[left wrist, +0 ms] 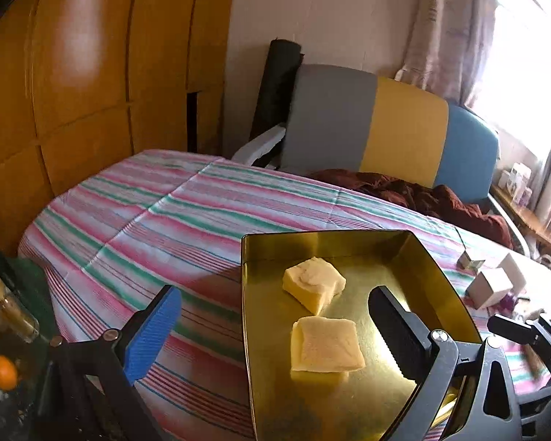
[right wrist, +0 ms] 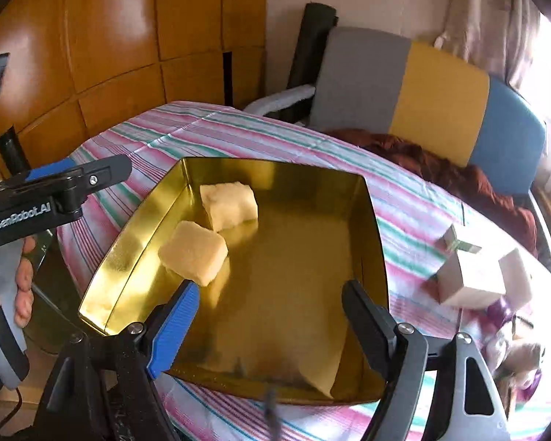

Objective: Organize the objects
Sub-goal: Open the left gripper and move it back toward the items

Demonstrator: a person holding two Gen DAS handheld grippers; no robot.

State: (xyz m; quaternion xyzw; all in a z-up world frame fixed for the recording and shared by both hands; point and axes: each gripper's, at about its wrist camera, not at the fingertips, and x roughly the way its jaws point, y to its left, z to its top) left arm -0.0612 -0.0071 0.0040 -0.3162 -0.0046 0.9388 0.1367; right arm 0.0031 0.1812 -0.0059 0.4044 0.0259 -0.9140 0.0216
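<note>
Hovering over the gold tin (right wrist: 275, 257), the right gripper (right wrist: 270, 316) holds its jaws wide apart with nothing between the pads, the blue pad close to the nearer of two pale yellow sponge blocks (right wrist: 194, 251) but whether it touches I cannot tell. Only the right wrist view takes in the tin's whole floor, both blocks lying together toward its far left corner, and a hand (right wrist: 22, 286) gripping the other tool's handle at the left. The left gripper (left wrist: 275, 330) also stands fully spread and empty, straddling the tin's left wall, blue pad outside over the striped cloth (left wrist: 147, 220), black pad inside beside the blocks. The left view alone shows an orange (left wrist: 2, 372) and a jar (left wrist: 11, 308) off the table's near left edge. Small white boxes (right wrist: 474, 279) sit near the table's right edge. Beyond the far edge stand a grey, yellow and blue chair back (right wrist: 433, 99) and wooden cabinet doors (left wrist: 73, 92).
</note>
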